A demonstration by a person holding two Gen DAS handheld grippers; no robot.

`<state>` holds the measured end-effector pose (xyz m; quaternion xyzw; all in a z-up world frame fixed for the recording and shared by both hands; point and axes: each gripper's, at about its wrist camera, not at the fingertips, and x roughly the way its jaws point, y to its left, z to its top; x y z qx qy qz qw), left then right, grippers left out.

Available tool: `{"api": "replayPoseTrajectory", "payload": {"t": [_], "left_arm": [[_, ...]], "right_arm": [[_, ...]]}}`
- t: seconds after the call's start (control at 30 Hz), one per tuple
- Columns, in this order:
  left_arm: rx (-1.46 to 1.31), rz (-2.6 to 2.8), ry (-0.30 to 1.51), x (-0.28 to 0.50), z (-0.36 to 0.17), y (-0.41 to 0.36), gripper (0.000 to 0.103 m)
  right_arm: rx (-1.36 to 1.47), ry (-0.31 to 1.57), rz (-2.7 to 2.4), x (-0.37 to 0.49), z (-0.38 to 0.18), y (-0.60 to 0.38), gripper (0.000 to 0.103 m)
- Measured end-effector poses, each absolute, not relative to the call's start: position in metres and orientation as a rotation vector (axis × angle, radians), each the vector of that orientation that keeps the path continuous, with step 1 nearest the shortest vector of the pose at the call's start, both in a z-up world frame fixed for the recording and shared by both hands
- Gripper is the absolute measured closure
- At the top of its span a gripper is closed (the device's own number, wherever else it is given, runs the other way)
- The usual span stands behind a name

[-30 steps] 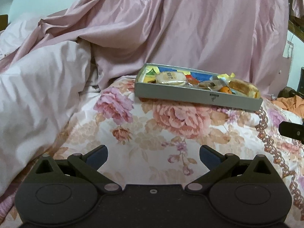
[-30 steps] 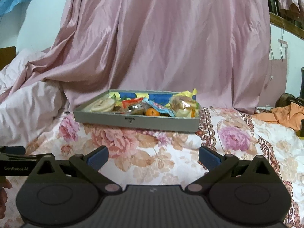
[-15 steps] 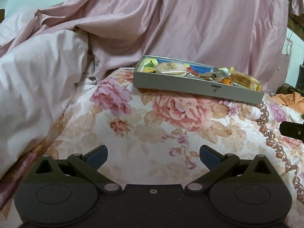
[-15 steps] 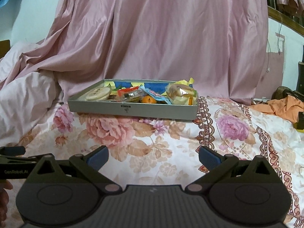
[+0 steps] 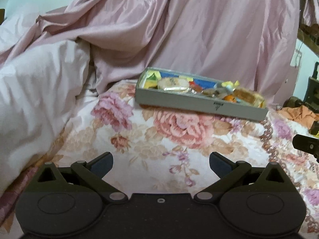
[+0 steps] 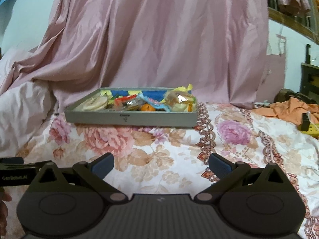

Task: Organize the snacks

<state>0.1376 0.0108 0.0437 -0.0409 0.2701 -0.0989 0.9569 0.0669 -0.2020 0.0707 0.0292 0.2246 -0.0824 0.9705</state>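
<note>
Both grippers' fingers (image 5: 101,162) (image 6: 219,164) spread wide, empty — grey tray (image 6: 131,118) holds seemingly wrapped snacks (image 6: 139,103).

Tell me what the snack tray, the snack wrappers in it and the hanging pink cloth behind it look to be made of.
Snack tray: probably cardboard or thin board, matte grey, with flat, sharp-edged walls and a small printed mark.
Snack wrappers: thin clear and coloured plastic film, crinkled and catching bright glare.
Pink cloth: a satin-like woven fabric, with a soft sheen along its long folds; the fibre cannot be told.
</note>
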Motion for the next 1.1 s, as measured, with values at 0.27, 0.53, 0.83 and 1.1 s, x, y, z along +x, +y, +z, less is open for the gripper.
{"api": "replayPoseTrajectory", "payload": {"t": [0.27,0.53,0.83,1.1], "left_arm": [[-0.138,-0.218,0.508,0.107,0.075,0.022,0.001],[-0.082,-0.209,0.515,0.079,0.073,0.023,0.001],[-0.18,-0.132,0.588,0.066,0.096,0.032,0.001],[-0.134,-0.094,0.479,0.058,0.109,0.025,0.001]], "right_arm": [[0.0,0.412,-0.213,0.034,0.116,-0.202,0.0],[0.017,0.399,-0.17,0.008,0.117,-0.199,0.0],[0.069,0.375,-0.115,0.012,0.115,-0.198,0.0],[0.061,0.334,-0.117,0.007,0.109,-0.196,0.0]]}}
